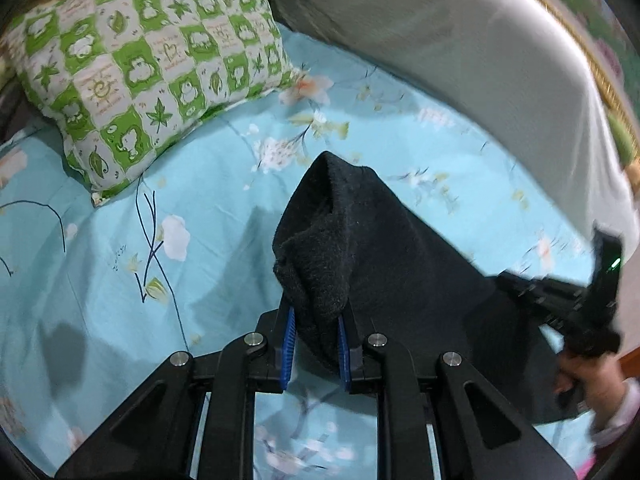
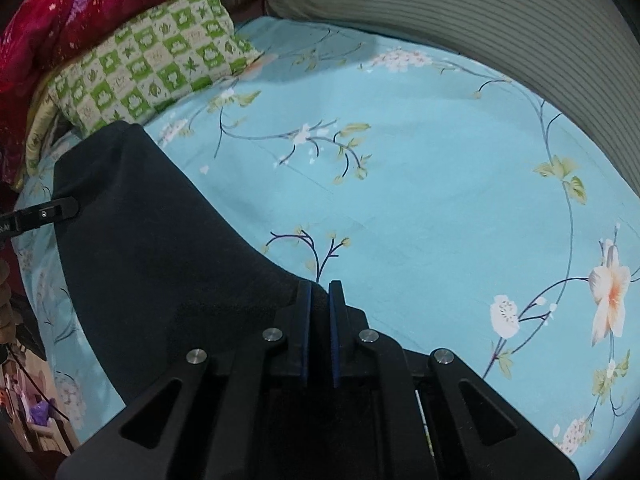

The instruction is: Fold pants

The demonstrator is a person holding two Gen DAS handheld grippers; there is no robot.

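Floral blue bedsheet [image 2: 420,200], dark pants [image 2: 160,248] stretched sideways, left claw [image 1: 316,332] and right claw [image 2: 320,320] clamping opposite ends

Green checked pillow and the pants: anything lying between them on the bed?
Nothing: in the left wrist view only bare floral sheet separates the pillow from the pants clamped in the left tongs.

pants [image 1: 384,256]: dark, near-black fleecy fabric, lifted off the bed and stretched into a sheet between 2 pinched points. 1 end bunched into a thick upright fold showing fuzzy inner pile. In right wrist view [image 2: 152,248], smooth dark panel, curved edge.
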